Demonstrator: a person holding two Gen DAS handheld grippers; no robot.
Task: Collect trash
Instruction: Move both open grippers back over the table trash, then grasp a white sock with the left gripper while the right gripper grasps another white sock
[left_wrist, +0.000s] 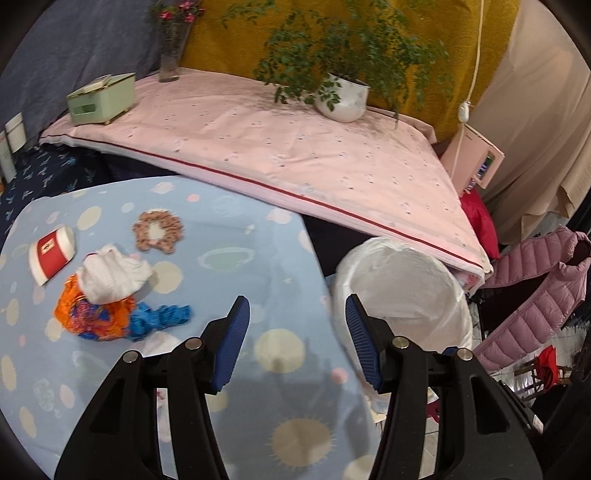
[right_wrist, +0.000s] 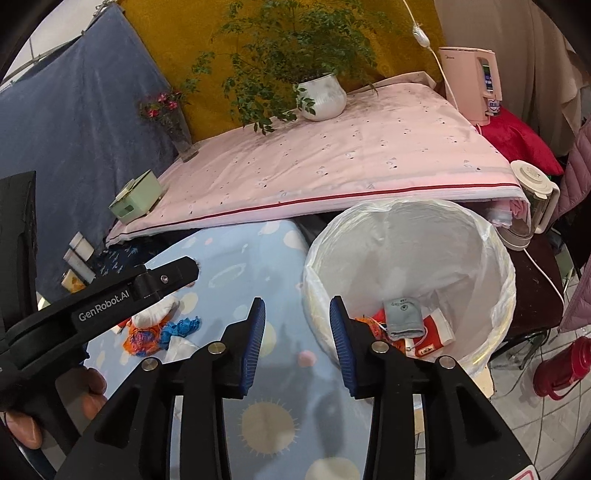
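Observation:
On the light blue table cloth (left_wrist: 229, 229) lie a red and white paper cup (left_wrist: 51, 254) on its side, a crumpled white tissue (left_wrist: 114, 275), an orange wrapper (left_wrist: 92, 314) and a blue wrapper (left_wrist: 162, 317). A brown scrunchie (left_wrist: 159, 230) lies behind them. The white-lined trash bin (left_wrist: 402, 288) stands at the table's right edge; in the right wrist view the bin (right_wrist: 495, 266) holds a grey packet (right_wrist: 402, 317) and a red and white cup (right_wrist: 432, 336). My left gripper (left_wrist: 295, 314) is open and empty, right of the trash pile. My right gripper (right_wrist: 297, 317) is open and empty, at the bin's left rim.
A pink-covered raised surface (left_wrist: 295, 147) carries a green tissue box (left_wrist: 101, 98), a glass vase (left_wrist: 173, 48) and a potted plant (left_wrist: 343, 96). A pink appliance (right_wrist: 476, 81), a blender jug (right_wrist: 532, 199), a red bottle (right_wrist: 561, 365) and a pink jacket (left_wrist: 535, 295) are at the right.

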